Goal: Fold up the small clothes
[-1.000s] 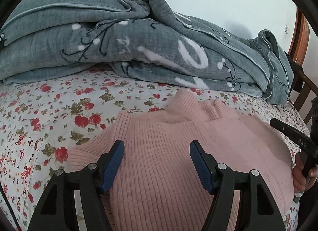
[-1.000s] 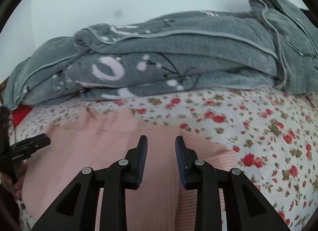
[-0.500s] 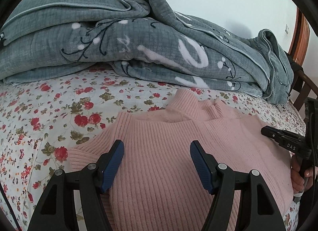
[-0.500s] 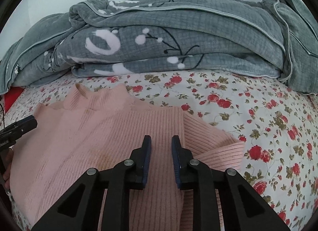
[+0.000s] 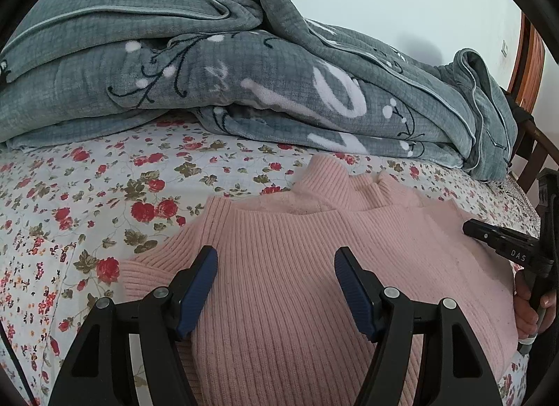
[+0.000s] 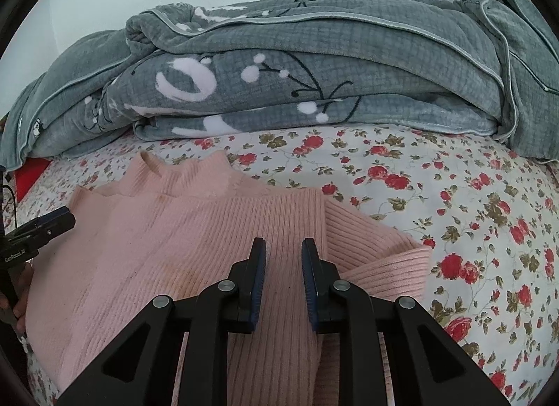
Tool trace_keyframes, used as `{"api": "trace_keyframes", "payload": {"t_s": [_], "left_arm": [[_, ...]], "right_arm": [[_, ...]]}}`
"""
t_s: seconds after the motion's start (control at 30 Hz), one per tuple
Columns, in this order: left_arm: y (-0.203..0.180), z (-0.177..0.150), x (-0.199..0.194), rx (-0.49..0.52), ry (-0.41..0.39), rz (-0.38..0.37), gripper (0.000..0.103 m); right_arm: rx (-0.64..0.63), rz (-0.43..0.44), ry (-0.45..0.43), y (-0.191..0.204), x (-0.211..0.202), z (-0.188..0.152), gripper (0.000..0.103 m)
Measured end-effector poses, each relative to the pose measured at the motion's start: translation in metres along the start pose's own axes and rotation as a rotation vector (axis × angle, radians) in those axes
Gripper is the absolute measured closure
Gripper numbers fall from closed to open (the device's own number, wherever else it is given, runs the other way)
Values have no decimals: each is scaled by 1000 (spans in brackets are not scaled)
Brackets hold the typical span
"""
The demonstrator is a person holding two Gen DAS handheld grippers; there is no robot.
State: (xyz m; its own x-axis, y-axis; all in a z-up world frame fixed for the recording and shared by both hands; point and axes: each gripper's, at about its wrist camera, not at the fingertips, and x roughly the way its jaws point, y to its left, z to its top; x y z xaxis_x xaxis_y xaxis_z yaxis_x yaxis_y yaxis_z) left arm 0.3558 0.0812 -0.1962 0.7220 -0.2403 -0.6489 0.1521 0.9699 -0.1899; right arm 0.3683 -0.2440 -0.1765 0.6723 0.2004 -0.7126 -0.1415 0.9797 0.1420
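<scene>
Left wrist view: left claw (image 5: 276,266) hovers low over one pink sweater (image 5: 314,287) lying on the floral bed (image 5: 87,196), jaws wide apart, empty; right claw (image 6: 283,259) narrowly parted, gripping nothing; one grey blanket (image 6: 314,67) behind.

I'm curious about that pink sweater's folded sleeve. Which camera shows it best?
The right wrist view: the sleeve lies folded beside the sweater, its cuff plainly visible. The left wrist view shows the sweater's body and collar, and only the other sleeve's edge at lower left.
</scene>
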Motion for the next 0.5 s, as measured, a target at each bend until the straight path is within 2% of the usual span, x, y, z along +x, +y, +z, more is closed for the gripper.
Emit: {"api": "trace_keyframes", "payload": {"t_s": [0.5], "left_arm": [[-7,-1,-6,40,-27,39,34]], "right_arm": [[-62,-20,-68,11,-13,-2,82]]}}
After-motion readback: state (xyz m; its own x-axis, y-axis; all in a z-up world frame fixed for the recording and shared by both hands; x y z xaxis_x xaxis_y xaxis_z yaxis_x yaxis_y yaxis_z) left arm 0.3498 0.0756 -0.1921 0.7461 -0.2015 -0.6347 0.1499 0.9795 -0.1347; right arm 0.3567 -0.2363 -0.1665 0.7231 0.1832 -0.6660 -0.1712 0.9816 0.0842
